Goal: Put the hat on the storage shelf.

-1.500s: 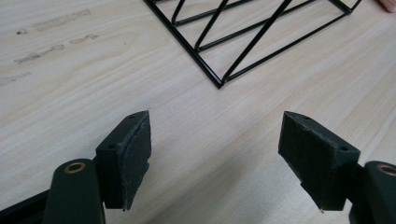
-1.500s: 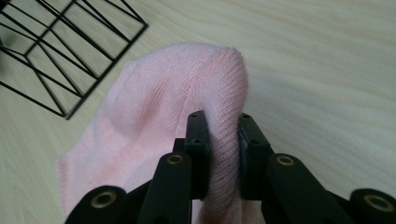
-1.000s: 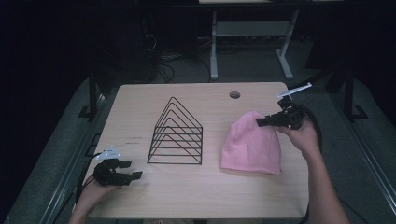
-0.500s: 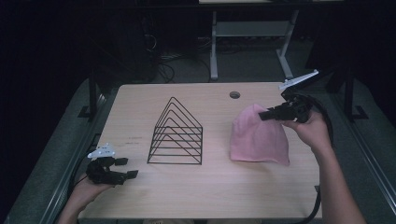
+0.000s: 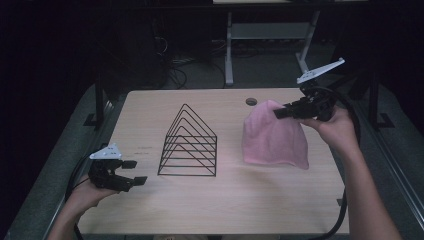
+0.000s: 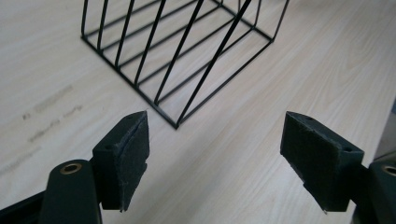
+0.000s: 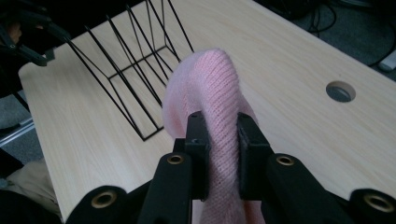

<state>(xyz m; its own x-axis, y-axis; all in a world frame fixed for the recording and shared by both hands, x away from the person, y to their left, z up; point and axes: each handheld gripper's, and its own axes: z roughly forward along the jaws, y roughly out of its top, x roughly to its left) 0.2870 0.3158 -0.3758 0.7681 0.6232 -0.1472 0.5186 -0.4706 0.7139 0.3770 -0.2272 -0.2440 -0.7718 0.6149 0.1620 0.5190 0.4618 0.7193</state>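
A pink knitted hat (image 5: pixel 272 137) hangs from my right gripper (image 5: pixel 278 113) above the right side of the table, its lower edge near or on the tabletop. In the right gripper view the jaws are shut on a fold of the pink hat (image 7: pixel 212 100). A black wire rack (image 5: pixel 189 142) of triangular frames stands at the table's middle. My left gripper (image 5: pixel 136 171) rests low at the table's front left corner, open and holding nothing. Its pads (image 6: pixel 126 156) are spread wide, with a corner of the wire rack (image 6: pixel 187 60) just ahead.
The light wooden table (image 5: pixel 225 205) has a round cable hole (image 5: pixel 251 101) at the back, just behind the hat. Dark floor, cables and a metal stand (image 5: pixel 230 45) lie beyond the far edge.
My right gripper has lifted the pink hat off the table by its top, so it now hangs down. The left gripper has drifted slightly back toward the front left corner.
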